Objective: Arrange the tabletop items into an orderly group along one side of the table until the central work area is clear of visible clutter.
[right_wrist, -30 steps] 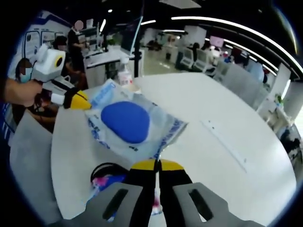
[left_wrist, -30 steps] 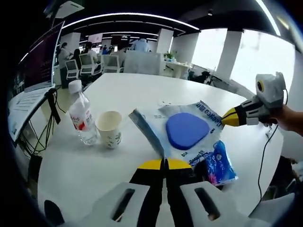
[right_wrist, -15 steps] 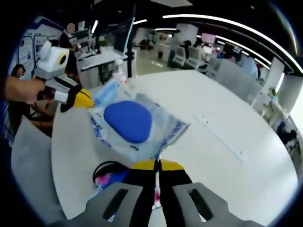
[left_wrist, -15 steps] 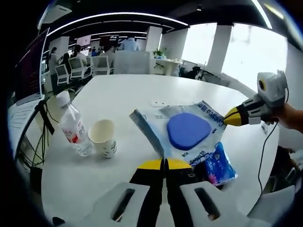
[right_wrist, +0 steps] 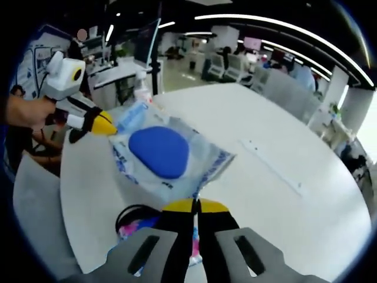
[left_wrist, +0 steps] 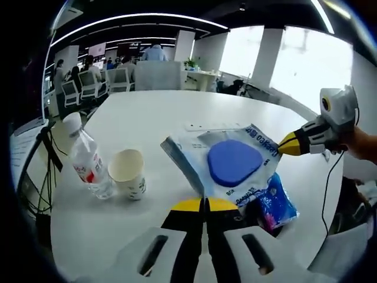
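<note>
Left gripper view: left gripper (left_wrist: 205,204) clamps one bag (left_wrist: 227,162) corner, jaws closed on it; right gripper (right_wrist: 194,204) pinches the opposite corner, apparently to carry it sideways together. Bottle (left_wrist: 87,160) and cup (left_wrist: 128,173) stand beside it.

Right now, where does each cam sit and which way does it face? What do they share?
Left gripper view: rides the left gripper, looks across the table over the bag, with cup and bottle beside; own shut jaws show.
Right gripper view: rides the right gripper, faces the bag from the opposite corner; own shut jaws show, and a hand.
Shared: the bag, the table, and each shows the other gripper at the bag's far corner.
</note>
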{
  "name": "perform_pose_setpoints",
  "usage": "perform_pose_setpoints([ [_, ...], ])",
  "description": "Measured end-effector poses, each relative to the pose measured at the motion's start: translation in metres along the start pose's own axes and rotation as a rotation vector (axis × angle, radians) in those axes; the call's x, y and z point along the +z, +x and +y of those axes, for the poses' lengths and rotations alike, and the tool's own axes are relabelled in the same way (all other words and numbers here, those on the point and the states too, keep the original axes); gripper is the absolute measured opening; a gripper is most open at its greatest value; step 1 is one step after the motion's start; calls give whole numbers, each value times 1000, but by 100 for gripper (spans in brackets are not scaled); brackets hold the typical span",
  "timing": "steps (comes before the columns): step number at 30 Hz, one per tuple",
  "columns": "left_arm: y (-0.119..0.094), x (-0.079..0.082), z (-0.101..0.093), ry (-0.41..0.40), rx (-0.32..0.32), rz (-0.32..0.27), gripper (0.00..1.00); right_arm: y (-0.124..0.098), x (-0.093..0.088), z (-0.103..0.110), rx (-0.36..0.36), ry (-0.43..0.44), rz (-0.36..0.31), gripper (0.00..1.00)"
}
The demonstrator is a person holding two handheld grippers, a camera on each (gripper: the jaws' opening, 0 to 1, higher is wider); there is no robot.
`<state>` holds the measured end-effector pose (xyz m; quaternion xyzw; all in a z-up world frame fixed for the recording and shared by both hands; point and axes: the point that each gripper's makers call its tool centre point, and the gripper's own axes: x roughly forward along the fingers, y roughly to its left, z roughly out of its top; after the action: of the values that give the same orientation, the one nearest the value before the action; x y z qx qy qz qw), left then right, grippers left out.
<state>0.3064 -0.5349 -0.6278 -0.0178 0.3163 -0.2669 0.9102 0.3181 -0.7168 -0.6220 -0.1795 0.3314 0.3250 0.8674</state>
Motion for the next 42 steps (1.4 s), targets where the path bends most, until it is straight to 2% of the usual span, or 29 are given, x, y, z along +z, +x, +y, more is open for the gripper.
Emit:
perform_pose_setpoints([
  [7,6,1,9,5,-16,3,0,8,0,2,-10,14,12,0],
  [21,24,-6,24,4,-38,29,0,27,-7,-1,-22,42,42,0],
  [34,40,-8,31,27,-50,46,0,38,-15,-2,-38,67,60,0],
  [42,50,-7,33,43,-37,42,0,43,-19,-6,-45,81,63,0],
])
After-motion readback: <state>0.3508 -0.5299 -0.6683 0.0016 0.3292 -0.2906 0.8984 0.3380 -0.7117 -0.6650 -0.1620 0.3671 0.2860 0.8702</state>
